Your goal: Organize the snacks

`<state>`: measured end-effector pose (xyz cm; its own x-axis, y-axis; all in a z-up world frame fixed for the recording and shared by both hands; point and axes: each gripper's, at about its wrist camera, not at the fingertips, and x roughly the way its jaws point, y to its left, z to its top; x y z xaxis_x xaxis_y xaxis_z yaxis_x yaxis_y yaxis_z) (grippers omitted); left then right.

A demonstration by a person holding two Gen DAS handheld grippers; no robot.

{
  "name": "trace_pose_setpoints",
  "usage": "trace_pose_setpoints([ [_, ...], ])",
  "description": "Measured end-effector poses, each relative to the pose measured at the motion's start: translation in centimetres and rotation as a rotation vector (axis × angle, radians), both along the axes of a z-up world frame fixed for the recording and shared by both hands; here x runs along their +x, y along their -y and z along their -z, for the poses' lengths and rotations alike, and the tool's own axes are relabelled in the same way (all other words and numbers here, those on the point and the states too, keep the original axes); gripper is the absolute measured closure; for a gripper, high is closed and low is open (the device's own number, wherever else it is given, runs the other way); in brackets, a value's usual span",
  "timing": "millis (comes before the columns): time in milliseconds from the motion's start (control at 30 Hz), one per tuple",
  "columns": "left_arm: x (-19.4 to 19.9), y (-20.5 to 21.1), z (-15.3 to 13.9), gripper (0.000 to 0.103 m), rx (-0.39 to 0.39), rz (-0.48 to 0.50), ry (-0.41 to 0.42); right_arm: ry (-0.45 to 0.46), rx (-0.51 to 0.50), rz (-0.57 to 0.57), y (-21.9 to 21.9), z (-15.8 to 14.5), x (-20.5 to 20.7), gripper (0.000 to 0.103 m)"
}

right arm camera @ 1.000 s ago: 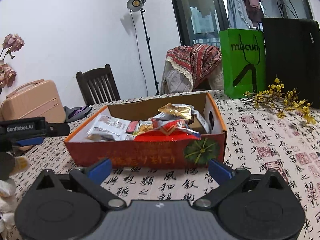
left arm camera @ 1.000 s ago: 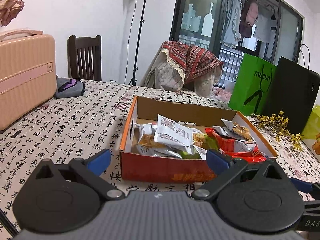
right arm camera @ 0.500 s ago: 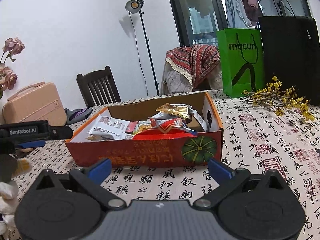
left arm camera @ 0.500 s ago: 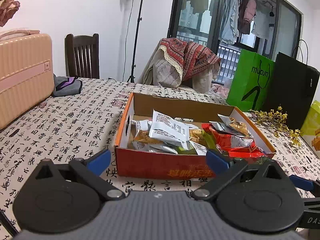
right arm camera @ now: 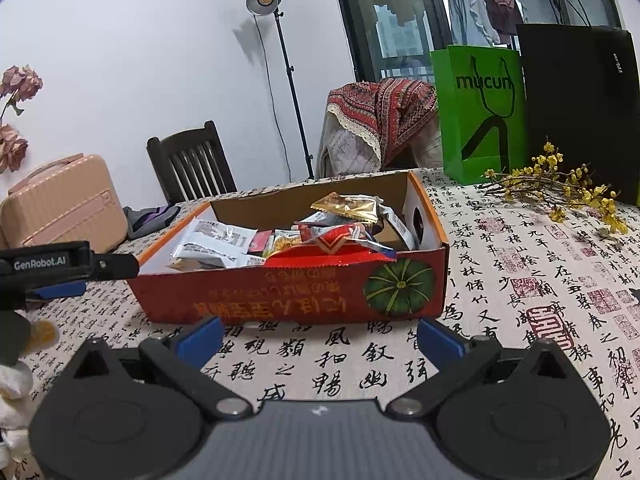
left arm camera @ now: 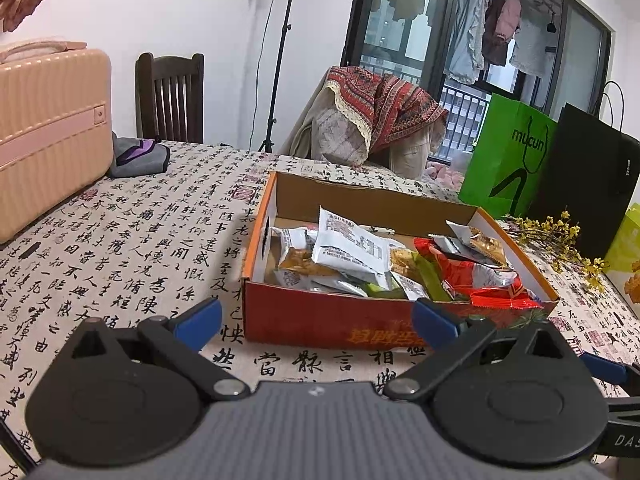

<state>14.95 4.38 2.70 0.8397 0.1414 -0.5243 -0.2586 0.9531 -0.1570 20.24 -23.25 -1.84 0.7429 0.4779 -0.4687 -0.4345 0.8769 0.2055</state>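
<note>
On the calligraphy-print tablecloth (left arm camera: 132,240), seen from my left wrist, the red cardboard box (left arm camera: 320,316) sits just ahead of my left gripper (left arm camera: 316,320), whose blue-tipped jaws are spread wide and hold nothing. Snack packets (left arm camera: 352,246) lie heaped inside the box, white ones toward the left, a red packet (left arm camera: 480,276) at the right end. A pink suitcase (left arm camera: 48,128) stands far left. From my right wrist, my right gripper (right arm camera: 318,338) is likewise splayed and empty, short of the box's long red side (right arm camera: 304,292). A gold packet (right arm camera: 346,206) tops the pile. Yellow flower sprigs (right arm camera: 560,184) lie to the right.
</note>
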Motion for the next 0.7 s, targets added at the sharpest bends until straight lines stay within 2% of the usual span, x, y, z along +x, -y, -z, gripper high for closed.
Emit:
trace_pose_setpoints([
  [333, -0.3, 0.3, 0.2, 0.000, 0.016, 0.003, -0.002, -0.018, 0.005, -0.016, 0.1, 0.6, 0.0, 0.000],
  [700, -1.9, -0.6, 2.2, 0.000, 0.018, 0.015, -0.032, -0.047, -0.015, -0.018, 0.5, 1.7, -0.4, 0.000],
])
